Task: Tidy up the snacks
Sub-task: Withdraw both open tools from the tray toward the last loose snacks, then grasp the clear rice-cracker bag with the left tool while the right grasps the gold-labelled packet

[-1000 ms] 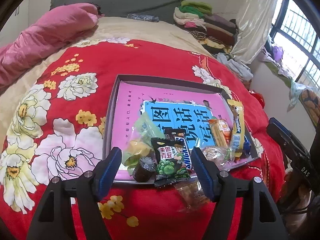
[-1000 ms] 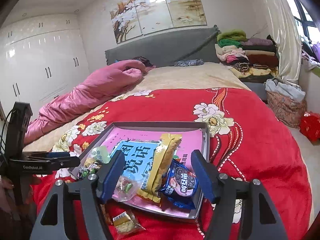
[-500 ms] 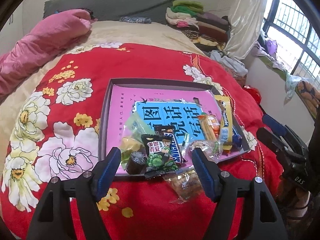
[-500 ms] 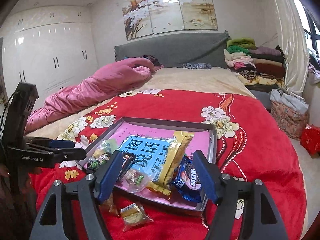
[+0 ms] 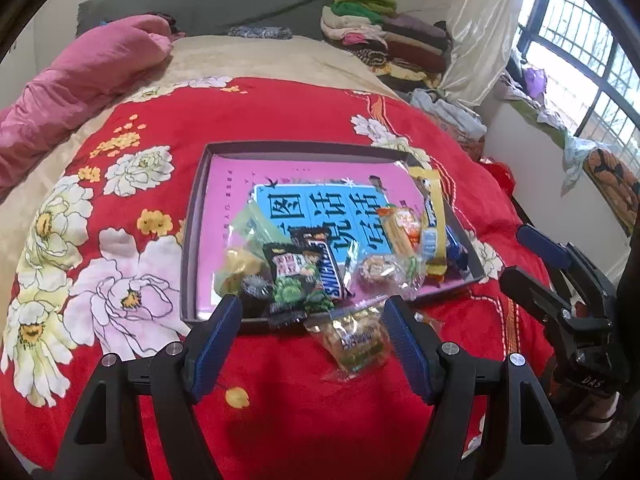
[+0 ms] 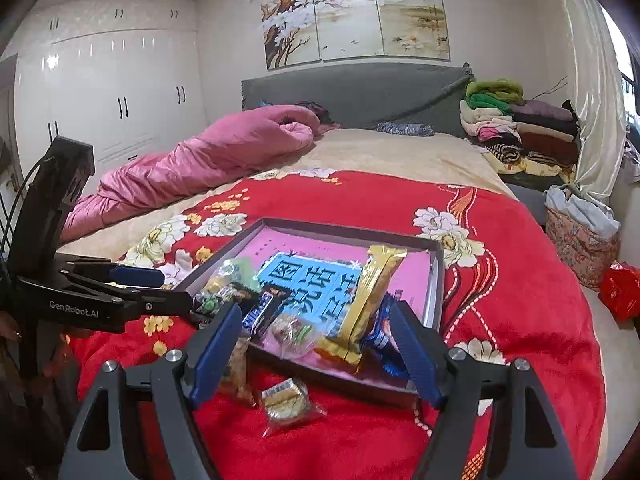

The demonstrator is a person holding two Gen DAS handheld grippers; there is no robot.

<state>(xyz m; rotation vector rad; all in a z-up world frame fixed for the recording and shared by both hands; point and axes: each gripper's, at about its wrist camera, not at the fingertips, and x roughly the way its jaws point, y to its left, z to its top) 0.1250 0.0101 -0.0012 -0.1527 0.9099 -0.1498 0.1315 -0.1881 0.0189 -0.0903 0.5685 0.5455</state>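
Lying loose on the red blanket (image 5: 280, 420) below the tray (image 5: 192, 248), clear packet (image 5: 352, 344) sitting lower centre between the spread, empty left claw (image 5: 314, 344), right claw (image 6: 316, 354) likewise spread, empty.

Snacks crowd the near half of the shallow tray (image 5: 196, 216) on the red floral bedspread (image 5: 132, 128); its far pink half lies bare. Two clear-wrapped snack packets (image 5: 352, 340) lie on the bedspread just outside the near rim. Open bedspread surrounds the tray. A pink quilt (image 6: 192, 164) bunches well beyond.
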